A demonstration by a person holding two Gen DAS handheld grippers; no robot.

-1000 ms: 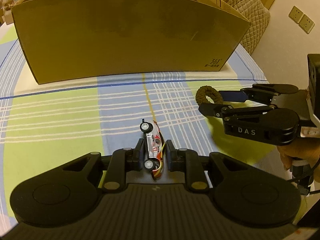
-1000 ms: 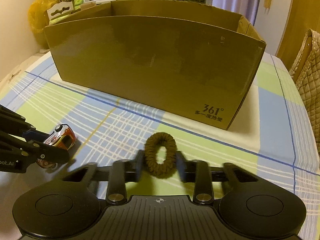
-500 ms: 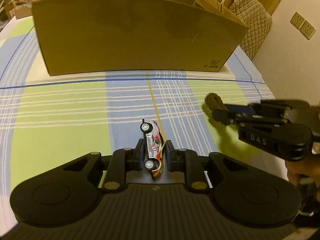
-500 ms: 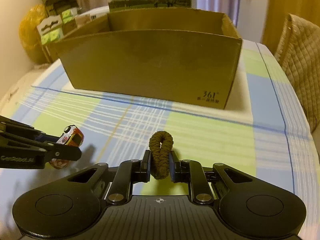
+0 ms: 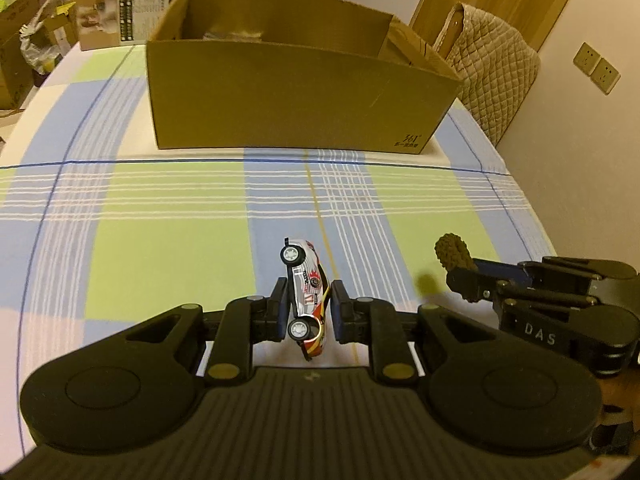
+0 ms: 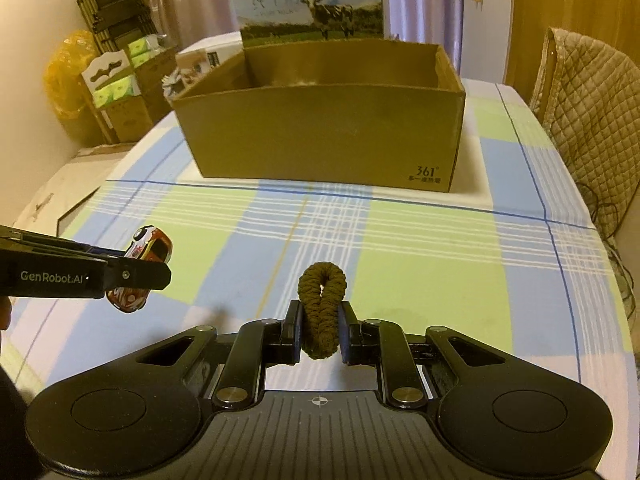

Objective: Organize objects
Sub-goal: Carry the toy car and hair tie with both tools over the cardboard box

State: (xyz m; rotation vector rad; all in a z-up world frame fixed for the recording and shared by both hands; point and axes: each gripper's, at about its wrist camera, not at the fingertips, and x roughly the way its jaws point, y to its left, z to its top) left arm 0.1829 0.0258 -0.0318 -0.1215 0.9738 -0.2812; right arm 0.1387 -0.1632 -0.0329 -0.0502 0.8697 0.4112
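My left gripper [image 5: 307, 312] is shut on a small white, red and orange toy car [image 5: 306, 294], held on its side above the checked tablecloth. The car also shows in the right wrist view [image 6: 140, 268], clamped in the left gripper [image 6: 138, 274]. My right gripper [image 6: 319, 330] is shut on a brown braided hair tie [image 6: 322, 312], squeezed flat and held upright. The hair tie also shows in the left wrist view [image 5: 452, 250], at the tip of the right gripper [image 5: 460, 276]. An open cardboard box [image 5: 296, 96] stands ahead of both grippers on the table [image 6: 400, 92].
A milk carton with a cow picture [image 6: 312, 4] stands behind the box. A chair with a quilted cover [image 6: 592, 120] is at the table's right side. Boxes and a yellow bag [image 6: 68, 76] are on the left, off the table.
Both grippers have lifted and pulled back from the box, which now looks smaller with its inside visible. The hair tie went from round to squeezed flat between the right jaws.
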